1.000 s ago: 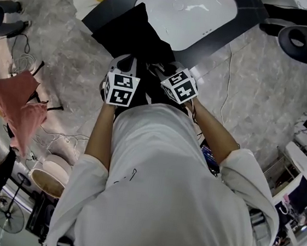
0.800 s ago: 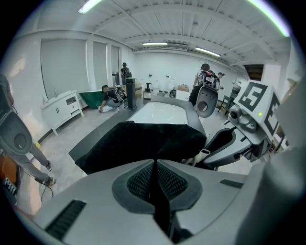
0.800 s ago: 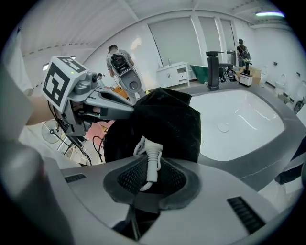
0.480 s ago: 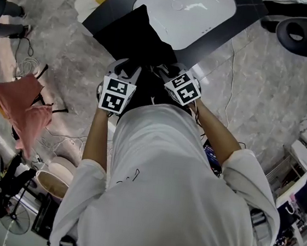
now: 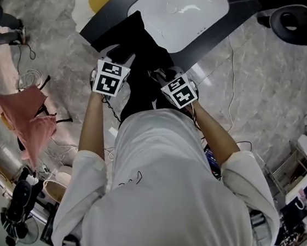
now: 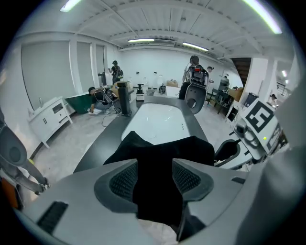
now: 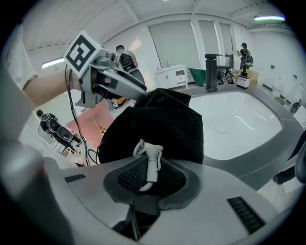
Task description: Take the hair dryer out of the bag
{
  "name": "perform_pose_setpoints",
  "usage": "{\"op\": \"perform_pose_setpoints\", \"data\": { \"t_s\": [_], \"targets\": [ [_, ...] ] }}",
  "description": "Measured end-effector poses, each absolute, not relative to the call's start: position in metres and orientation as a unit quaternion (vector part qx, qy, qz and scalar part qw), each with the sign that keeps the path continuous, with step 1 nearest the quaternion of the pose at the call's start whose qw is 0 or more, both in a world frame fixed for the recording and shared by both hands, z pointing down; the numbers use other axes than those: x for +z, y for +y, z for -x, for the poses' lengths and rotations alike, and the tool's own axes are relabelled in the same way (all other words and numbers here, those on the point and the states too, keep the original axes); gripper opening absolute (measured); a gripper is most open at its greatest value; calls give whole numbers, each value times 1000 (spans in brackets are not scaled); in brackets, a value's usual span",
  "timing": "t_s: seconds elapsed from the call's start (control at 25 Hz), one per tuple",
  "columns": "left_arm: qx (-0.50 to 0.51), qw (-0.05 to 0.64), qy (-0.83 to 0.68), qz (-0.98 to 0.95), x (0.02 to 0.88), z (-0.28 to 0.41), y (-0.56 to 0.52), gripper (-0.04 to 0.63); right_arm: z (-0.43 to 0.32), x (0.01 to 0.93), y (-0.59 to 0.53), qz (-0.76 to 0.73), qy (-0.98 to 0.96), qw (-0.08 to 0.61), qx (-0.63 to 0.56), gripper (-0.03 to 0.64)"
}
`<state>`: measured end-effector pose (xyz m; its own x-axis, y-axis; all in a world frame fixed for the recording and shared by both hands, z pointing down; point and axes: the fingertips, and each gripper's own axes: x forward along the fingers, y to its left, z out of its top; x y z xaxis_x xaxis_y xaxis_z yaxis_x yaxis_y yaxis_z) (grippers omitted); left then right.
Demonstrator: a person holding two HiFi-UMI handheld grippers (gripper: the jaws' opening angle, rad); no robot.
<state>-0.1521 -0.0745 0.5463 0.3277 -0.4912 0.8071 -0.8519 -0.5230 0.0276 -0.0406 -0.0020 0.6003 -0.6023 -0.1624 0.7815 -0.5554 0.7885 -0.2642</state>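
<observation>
Bathtub is my anchor here: white and shallow, set in a dark surround and lying at an angle at the top of the head view. The black bag is slumped over the surround at the bathtub's near end, with its cloth hanging off the edge toward me. A pink cloth lies on the floor well apart from the bathtub, off its near-left side.

Both tools work at that near end of the bathtub. My left gripper is on the bag's left side. Its jaws have just been opening and now stand wide, and a fold of black bag cloth lies loose between the pads without being pinched. My right gripper is just beside it, on the bag's right side, and its jaws are clamped together on something small.

Of the hair dryer I can make out only a white ribbed cord sleeve with a loop of white cord, sticking up against the bag's black cloth. The right jaws grip that sleeve. The dryer's body is not visible to me in any view.
</observation>
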Motion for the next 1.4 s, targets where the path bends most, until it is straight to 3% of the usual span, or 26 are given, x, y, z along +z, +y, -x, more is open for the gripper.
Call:
{"op": "perform_pose_setpoints", "data": {
  "t_s": [0.12, 0.32, 0.44, 1.0, 1.4],
  "targets": [
    [420, 204, -421, -777, 558, 143, -86, 238, 41, 598, -2, -209, -862, 390, 246, 67],
    [436, 176, -425, -774, 558, 147, -97, 154, 43, 596, -6, -214, -862, 388, 245, 67],
    [431, 163, -435, -774, 551, 150, -95, 30, 42, 599, -4, -219, -860, 392, 244, 66],
    [454, 154, -445, -756, 559, 176, -113, 25, 72, 596, -35, -199, -861, 381, 271, 66],
    [473, 140, -449, -745, 567, 182, -112, 25, 50, 567, -29, -187, -848, 380, 320, 66]
  ]
}}
